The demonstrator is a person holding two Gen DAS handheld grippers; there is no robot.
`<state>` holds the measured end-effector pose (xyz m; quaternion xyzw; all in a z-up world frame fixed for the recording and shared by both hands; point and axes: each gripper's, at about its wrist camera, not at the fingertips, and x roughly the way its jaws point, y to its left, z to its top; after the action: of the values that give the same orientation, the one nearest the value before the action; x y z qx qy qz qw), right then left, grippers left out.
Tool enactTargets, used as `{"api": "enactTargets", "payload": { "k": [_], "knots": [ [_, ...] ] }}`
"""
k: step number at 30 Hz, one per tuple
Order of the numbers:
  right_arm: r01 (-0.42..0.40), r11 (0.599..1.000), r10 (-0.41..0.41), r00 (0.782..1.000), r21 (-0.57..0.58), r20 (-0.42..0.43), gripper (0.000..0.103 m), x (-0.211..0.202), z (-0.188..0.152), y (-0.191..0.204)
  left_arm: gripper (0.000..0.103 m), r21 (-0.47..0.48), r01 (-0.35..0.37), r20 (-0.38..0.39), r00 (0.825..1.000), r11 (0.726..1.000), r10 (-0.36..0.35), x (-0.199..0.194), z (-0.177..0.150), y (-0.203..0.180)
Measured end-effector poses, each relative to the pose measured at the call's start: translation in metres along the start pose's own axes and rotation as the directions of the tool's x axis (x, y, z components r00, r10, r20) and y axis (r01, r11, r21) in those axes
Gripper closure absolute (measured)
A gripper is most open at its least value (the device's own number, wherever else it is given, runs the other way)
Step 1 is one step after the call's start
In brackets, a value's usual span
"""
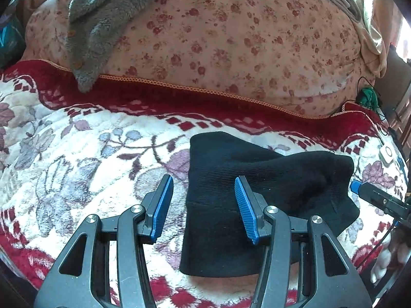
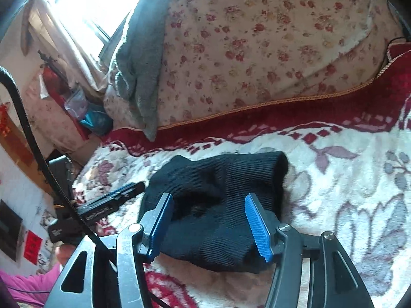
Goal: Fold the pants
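Note:
Black ribbed pants [image 1: 259, 187] lie folded into a compact bundle on the floral blanket [image 1: 77, 169]. My left gripper [image 1: 204, 202] is open and empty, hovering over the bundle's left edge. The tip of the right gripper [image 1: 355, 187] shows at the bundle's right side. In the right wrist view the pants [image 2: 223, 192] lie under my open, empty right gripper [image 2: 208, 220], and the left gripper [image 2: 113, 200] shows at the bundle's left.
A large floral pillow [image 1: 231, 38] with a grey fleece garment [image 1: 102, 12] draped on it lies behind the blanket's red border. A white device [image 1: 386, 154] and cables sit at the right edge. Room clutter and a window [image 2: 77, 12] are on the left.

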<state>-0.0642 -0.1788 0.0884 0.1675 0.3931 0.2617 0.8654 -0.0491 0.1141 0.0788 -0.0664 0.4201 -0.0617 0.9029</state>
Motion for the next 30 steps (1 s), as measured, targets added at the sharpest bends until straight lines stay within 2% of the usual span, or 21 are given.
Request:
{"api": "enactTargets", "payload": {
  "k": [3, 7, 8, 9, 13, 14, 16, 21, 25, 27, 30],
  "knots": [
    [0.039, 0.999, -0.039, 0.999, -0.006, -0.002, 0.037, -0.001, -0.002, -0.003, 0.054, 0.005, -0.01, 0.006, 1.0, 1.0, 0.01, -0.001, -0.001, 0.001],
    [0.055, 0.998, -0.055, 0.998, 0.008, -0.001, 0.034, -0.002, -0.005, -0.011, 0.054, 0.008, -0.014, 0.003, 1.0, 1.0, 0.014, 0.0, -0.003, 0.002],
    [0.062, 0.998, -0.062, 0.998, 0.013, -0.003, 0.03, -0.002, -0.006, -0.013, 0.054, 0.005, -0.012, -0.001, 1.0, 1.0, 0.012, 0.001, -0.003, 0.003],
    [0.069, 0.997, -0.069, 0.998, 0.016, -0.005, 0.025, 0.0, -0.007, -0.016, 0.054, 0.0, -0.005, -0.009, 1.0, 1.0, 0.005, 0.002, -0.004, 0.004],
    [0.047, 0.997, -0.045, 0.998, 0.059, -0.037, 0.024, 0.011, -0.01, -0.029, 0.053, -0.026, 0.041, -0.038, 0.998, 0.999, -0.042, 0.009, -0.008, 0.013],
    [0.047, 0.997, -0.044, 0.998, 0.067, -0.043, 0.024, 0.013, -0.011, -0.032, 0.052, -0.036, 0.053, -0.046, 0.997, 0.998, -0.054, 0.011, -0.008, 0.015],
    [0.046, 0.994, -0.041, 0.998, 0.096, -0.051, 0.024, 0.019, -0.013, -0.041, 0.041, -0.067, 0.084, -0.052, 0.995, 0.994, -0.088, 0.013, -0.01, 0.021],
    [-0.023, 0.983, 0.036, 0.997, 0.182, -0.07, 0.021, 0.035, -0.02, -0.06, 0.04, -0.12, 0.167, -0.08, 0.981, 0.979, -0.177, 0.025, -0.01, 0.028],
    [-0.114, 0.961, 0.136, 0.988, 0.253, -0.07, 0.02, 0.049, -0.022, -0.068, 0.028, -0.121, 0.191, -0.084, 0.976, 0.974, -0.201, 0.034, -0.01, 0.028],
    [-0.14, 0.956, 0.164, 0.984, 0.256, -0.075, 0.02, 0.056, -0.022, -0.066, 0.028, -0.13, 0.216, -0.106, 0.967, 0.968, -0.231, 0.043, -0.011, 0.03],
    [-0.123, 0.969, 0.148, 0.984, 0.214, -0.101, 0.019, 0.065, -0.018, -0.059, 0.024, -0.152, 0.247, -0.154, 0.951, 0.957, -0.27, 0.061, -0.013, 0.029]
  ]
}}
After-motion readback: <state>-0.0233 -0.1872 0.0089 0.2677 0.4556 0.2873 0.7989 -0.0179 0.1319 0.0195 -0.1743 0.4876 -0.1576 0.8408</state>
